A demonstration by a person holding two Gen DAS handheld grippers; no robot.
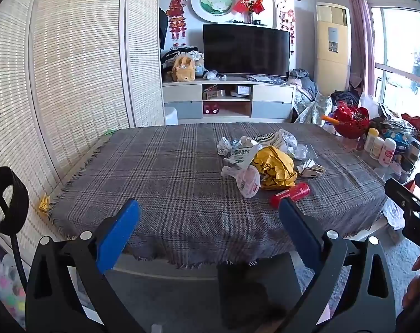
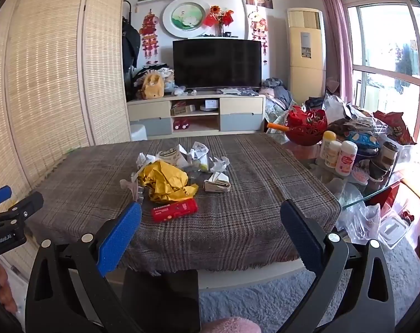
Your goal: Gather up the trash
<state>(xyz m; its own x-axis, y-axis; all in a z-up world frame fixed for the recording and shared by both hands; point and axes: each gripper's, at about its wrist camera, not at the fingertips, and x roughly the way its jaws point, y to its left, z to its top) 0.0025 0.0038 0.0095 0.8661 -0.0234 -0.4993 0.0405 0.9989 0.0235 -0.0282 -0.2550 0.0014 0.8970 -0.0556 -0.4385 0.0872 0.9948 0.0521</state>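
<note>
A pile of trash lies mid-table on the plaid cloth (image 1: 168,183): a crumpled yellow wrapper (image 1: 275,170) (image 2: 167,181), a red tube (image 1: 290,193) (image 2: 174,209), a clear plastic bag (image 1: 247,180), white crumpled papers (image 1: 237,149) (image 2: 199,151) and a folded carton (image 1: 311,168) (image 2: 217,183). My left gripper (image 1: 210,208) is open and empty, hovering over the table's near edge. My right gripper (image 2: 211,211) is open and empty, just short of the red tube. Each gripper shows at the side of the other view (image 1: 404,197) (image 2: 15,208).
A red basket (image 2: 305,127), bottles (image 2: 337,152) and bags crowd a glass table at the right. A dark chair (image 2: 160,297) stands at the table's near edge. A bamboo screen (image 1: 71,69) stands left, a TV stand (image 2: 196,113) behind.
</note>
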